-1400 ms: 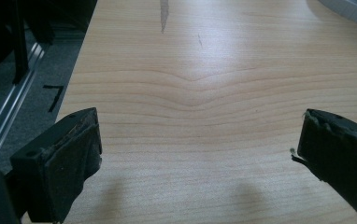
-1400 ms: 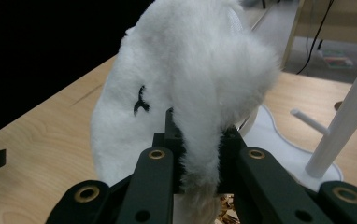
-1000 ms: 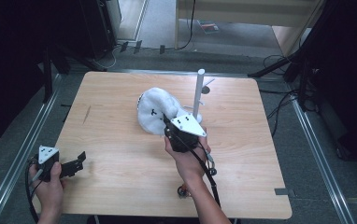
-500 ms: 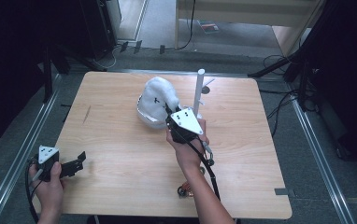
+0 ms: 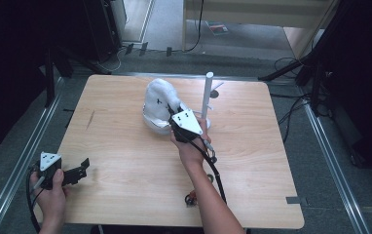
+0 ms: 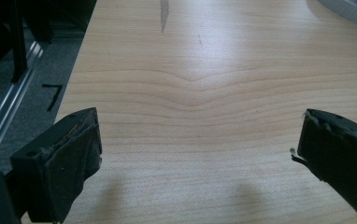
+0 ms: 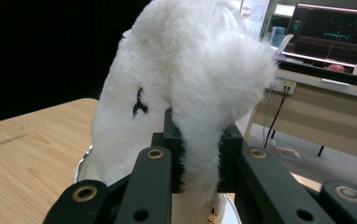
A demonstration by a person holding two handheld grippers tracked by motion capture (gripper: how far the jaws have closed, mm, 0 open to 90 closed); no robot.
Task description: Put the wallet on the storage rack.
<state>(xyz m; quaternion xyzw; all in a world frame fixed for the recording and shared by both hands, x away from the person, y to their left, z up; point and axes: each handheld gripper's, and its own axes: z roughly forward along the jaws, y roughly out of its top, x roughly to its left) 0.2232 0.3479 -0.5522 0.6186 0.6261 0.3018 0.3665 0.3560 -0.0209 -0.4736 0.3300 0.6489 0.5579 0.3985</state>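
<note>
High view: right gripper (image 5: 178,123), jaws clamped on the fluffy white plush hat (image 5: 158,104), lifts it beside the white upright post (image 5: 207,95), perhaps for hanging; left gripper (image 5: 72,172) idles, jaws apart, over the wooden worktop (image 5: 125,161).

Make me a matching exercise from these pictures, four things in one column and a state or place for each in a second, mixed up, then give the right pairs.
Things:
1. left claw
2. right claw
3. white fluffy item
4. white post

States:
A. standing upright near the table's far edge
B. open over bare wood
C. pinched and lifted
D. shut on fur

Pairs: 1-B, 2-D, 3-C, 4-A
</note>
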